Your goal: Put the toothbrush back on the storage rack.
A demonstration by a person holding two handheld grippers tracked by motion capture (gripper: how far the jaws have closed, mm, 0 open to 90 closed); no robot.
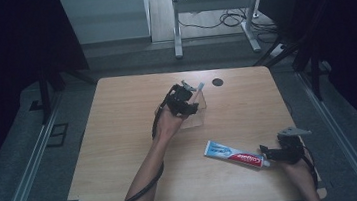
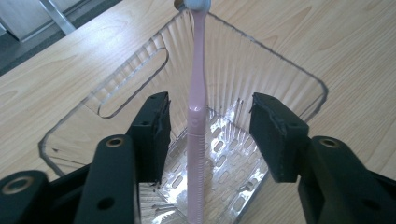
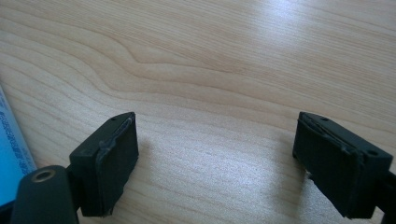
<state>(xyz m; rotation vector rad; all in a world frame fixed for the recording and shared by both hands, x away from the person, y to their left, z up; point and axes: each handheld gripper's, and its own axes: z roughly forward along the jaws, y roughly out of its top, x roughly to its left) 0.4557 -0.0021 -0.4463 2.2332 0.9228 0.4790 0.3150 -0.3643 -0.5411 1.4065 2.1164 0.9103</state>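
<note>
A clear ribbed plastic container (image 2: 289, 60) stands on the wooden table (image 1: 120, 137), just behind its middle (image 1: 197, 116). A pink toothbrush (image 2: 197, 116) stands leaning inside it, head up (image 1: 199, 86). My left gripper (image 2: 211, 123) reaches down into the container (image 1: 183, 102), open; the toothbrush handle is between the jaws with a gap on either side. A toothpaste tube (image 1: 233, 155), blue, white and red, lies flat near the front right. My right gripper (image 1: 266, 153) rests at the tube's right end, open (image 3: 215, 154) with bare wood between the jaws and the tube's blue edge (image 3: 11, 154) to its left.
A black round grommet (image 1: 218, 82) sits in the tabletop near the back edge. Metal desk legs (image 1: 177, 30) and cables stand on the floor beyond the table. Bare wood spreads across the table's left half.
</note>
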